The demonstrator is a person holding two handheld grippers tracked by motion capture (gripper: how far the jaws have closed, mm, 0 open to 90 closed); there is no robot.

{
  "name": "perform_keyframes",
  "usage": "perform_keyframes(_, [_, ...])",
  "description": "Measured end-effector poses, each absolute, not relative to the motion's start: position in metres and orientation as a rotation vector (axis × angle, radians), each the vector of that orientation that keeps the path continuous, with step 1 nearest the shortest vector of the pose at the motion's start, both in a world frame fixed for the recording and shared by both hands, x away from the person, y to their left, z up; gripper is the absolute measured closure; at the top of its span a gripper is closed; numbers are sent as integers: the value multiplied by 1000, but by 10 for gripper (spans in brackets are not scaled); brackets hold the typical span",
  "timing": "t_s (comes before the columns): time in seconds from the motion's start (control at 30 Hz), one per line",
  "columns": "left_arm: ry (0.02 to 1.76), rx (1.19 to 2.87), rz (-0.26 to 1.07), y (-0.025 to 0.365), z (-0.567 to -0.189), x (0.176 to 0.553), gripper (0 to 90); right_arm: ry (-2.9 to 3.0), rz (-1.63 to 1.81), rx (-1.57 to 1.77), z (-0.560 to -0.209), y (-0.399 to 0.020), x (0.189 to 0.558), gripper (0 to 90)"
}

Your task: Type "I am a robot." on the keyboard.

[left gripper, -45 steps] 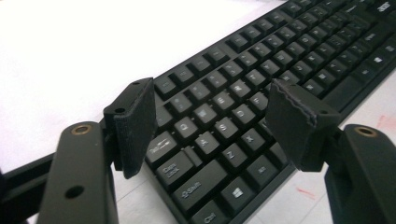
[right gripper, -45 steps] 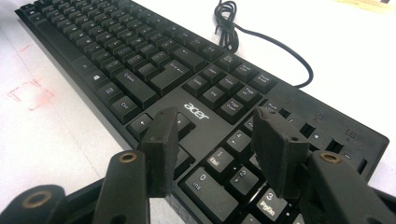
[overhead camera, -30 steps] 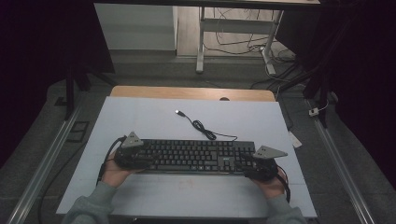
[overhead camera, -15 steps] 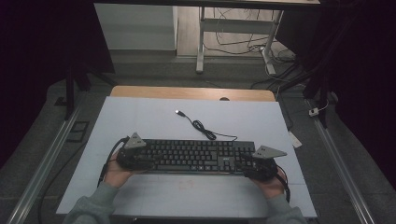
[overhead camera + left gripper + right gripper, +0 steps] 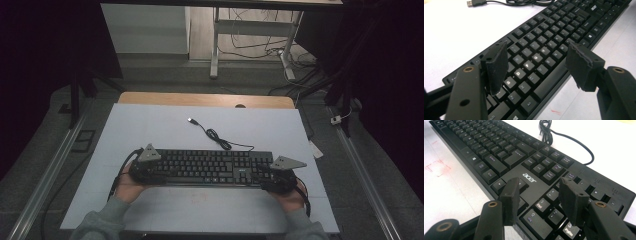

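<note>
Seemingly early in the work, a black keyboard (image 5: 210,167) is seen flat on the white counter (image 5: 150,125), flanked by the left claw (image 5: 537,65) and right claw (image 5: 540,200), both held open above its ends, nothing gripped, lifting yet undone.

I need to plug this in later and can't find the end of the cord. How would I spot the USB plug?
Start at the black keyboard near the front of the white table. Its black cable coils behind it, then runs toward the table's far edge. The USB plug is its small silvery free end, lying alone on bare white.
</note>
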State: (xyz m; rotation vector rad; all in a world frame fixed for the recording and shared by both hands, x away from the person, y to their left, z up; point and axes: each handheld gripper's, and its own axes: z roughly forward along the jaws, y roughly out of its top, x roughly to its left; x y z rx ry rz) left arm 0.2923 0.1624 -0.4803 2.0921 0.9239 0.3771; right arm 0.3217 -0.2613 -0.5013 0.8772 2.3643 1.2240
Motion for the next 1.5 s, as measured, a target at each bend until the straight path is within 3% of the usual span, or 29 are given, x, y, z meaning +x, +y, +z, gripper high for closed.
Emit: perform_keyframes(1.5, [833,2171,285,131,-489,291,395,2372,1211,870,-502,-260,322,517])
